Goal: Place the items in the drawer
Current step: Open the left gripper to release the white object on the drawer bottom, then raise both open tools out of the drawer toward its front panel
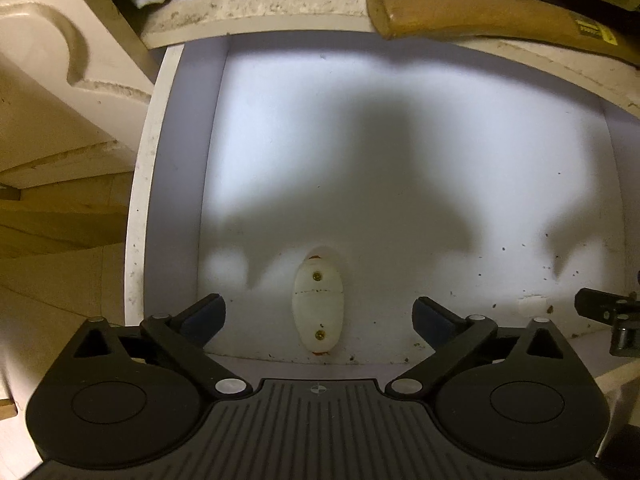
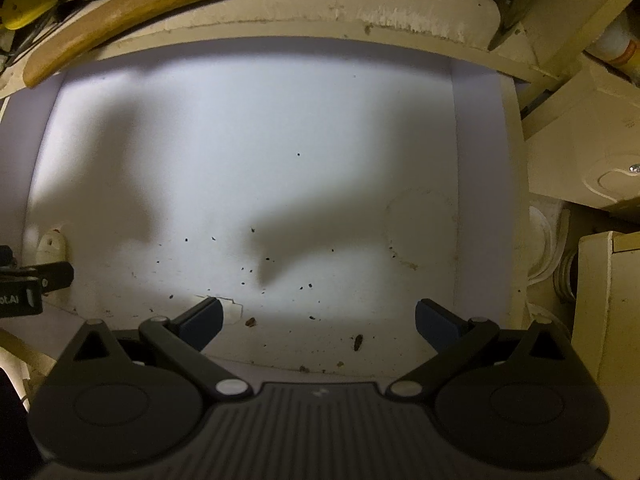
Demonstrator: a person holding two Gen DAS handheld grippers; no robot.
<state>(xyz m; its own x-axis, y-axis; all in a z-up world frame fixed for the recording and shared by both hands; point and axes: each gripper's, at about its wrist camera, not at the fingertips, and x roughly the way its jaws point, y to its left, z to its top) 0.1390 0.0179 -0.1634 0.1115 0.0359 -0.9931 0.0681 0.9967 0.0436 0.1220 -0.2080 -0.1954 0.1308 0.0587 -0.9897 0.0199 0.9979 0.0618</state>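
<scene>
Inside the open drawer point(image 1: 400, 152), at 6 o'clock in the left wrist view, a white oval fitting point(image 1: 318, 309) with 2 brass screws lies between the wide-spread fingers of the left gripper point(image 1: 319, 320), which holds nothing. The right gripper point(image 2: 319, 320) hangs equally wide and empty over the speckled floor, a small white scrap point(image 2: 232, 309) just beside its left finger. The wooden handle point(image 1: 472, 16) waits at 1 o'clock on the ledge; reaching for it risks knocking it off, since its end overhangs the drawer.
</scene>
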